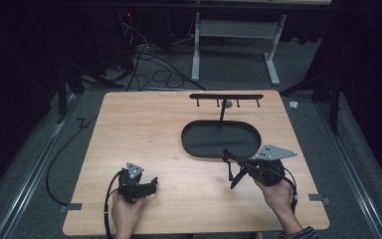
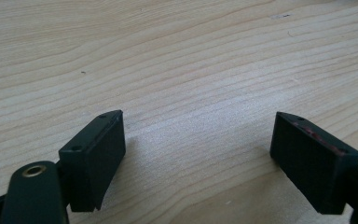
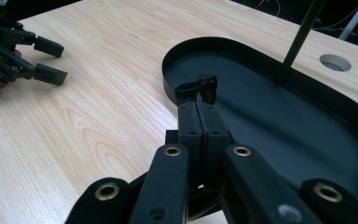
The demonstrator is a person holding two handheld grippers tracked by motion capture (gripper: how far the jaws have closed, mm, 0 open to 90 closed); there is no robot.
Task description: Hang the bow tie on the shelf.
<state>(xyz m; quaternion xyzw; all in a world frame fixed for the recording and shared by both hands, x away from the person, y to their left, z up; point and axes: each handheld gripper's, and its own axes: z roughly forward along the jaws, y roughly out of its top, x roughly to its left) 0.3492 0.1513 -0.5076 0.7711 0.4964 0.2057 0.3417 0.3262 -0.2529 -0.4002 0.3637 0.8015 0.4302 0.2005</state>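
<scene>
While your right hand-held gripper has its jaws pressed together on a small black piece, you are holding that piece just over the near rim of the black oval tray, at the tray's end nearest your right hand. What the piece is cannot be made out; it is dark, crumpled-looking and pinched at the jaw tips, clear of the worktop. From the high view the same right hand-held gripper sits at the tray's front edge, with the thin upright post rising from the tray and carrying a hook bar beyond it. The step in hand looks like carrying the piece, either into the tray or up towards that bar. Your next move would call for a steady forward reach that keeps the grip closed until the piece is over its place, and that steers round the post. Your left hand-held gripper is spread wide with nothing between its jaws, hovering low over bare wood, well apart from the tray.
</scene>
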